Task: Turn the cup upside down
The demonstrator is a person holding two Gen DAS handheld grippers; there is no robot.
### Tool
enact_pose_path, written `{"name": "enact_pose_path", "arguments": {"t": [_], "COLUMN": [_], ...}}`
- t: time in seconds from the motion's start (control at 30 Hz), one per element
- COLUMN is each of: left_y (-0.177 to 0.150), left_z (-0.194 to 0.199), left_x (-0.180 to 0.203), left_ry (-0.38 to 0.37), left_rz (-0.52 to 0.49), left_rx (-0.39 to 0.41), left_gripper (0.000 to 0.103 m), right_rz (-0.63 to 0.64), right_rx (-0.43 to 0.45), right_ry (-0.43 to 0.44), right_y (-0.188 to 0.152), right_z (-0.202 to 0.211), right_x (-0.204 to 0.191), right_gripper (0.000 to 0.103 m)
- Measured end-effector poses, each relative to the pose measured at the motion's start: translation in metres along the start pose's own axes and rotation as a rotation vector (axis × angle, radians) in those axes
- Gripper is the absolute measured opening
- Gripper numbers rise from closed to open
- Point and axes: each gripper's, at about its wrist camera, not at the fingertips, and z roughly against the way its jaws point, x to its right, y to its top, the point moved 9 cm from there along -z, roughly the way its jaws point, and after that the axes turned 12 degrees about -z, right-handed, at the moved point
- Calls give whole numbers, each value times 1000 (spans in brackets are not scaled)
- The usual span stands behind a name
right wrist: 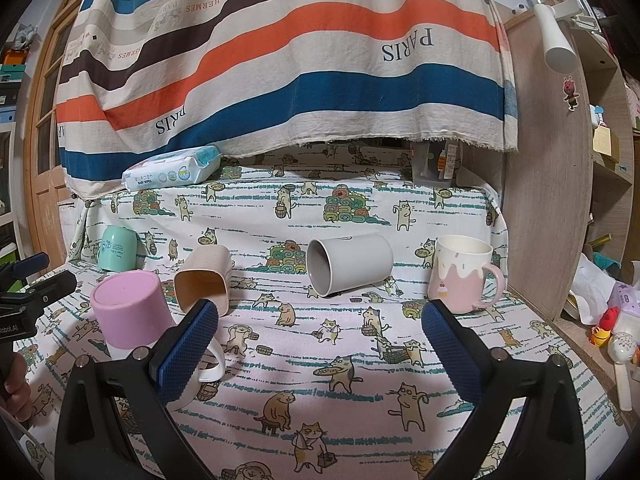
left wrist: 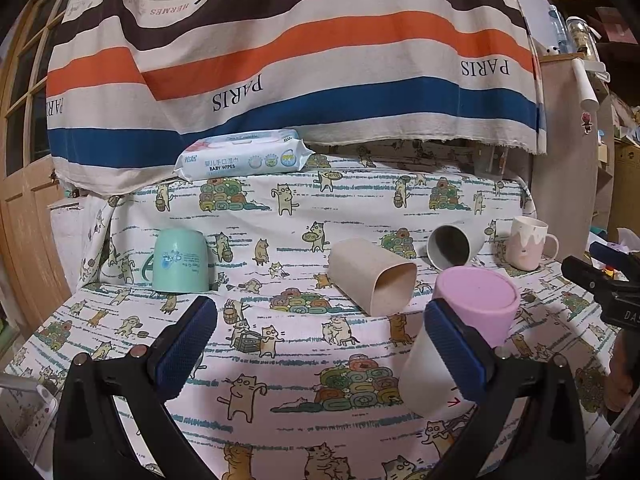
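Several cups sit on the cat-print cloth (left wrist: 304, 408). A pink-and-white cup (left wrist: 476, 300) (right wrist: 128, 308) stands upside down, its white handle behind my right gripper's left finger. A teal cup (left wrist: 180, 260) (right wrist: 118, 249) stands upside down at far left. A beige cup (left wrist: 372, 276) (right wrist: 206, 280) and a grey cup (left wrist: 450, 246) (right wrist: 348, 266) lie on their sides. A pink-and-cream mug (left wrist: 526, 248) (right wrist: 464, 276) stands upright at right. My left gripper (left wrist: 320, 344) is open and empty, the pink cup just behind its right finger. My right gripper (right wrist: 320, 340) is open and empty.
A pack of baby wipes (left wrist: 244, 154) (right wrist: 172, 170) lies on the raised back ledge under a striped hanging cloth (left wrist: 280, 60). A wooden shelf unit (right wrist: 552, 200) stands at right with toys (right wrist: 608, 328) beside it. A wooden door (left wrist: 28, 200) is at left.
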Motion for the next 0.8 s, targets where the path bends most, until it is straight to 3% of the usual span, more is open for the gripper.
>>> {"name": "enact_pose_path", "arguments": {"t": [0.8], "left_y": [1], "left_z": [0], "left_x": [-1], "left_ry": [3], "left_rz": [-1], "left_rx": [4], "left_gripper": [103], "right_rz": [0], "right_rx": [0], "right_ry": [0], "right_y": [0], "right_z": [0], "right_x": [0], "right_gripper": [103]}}
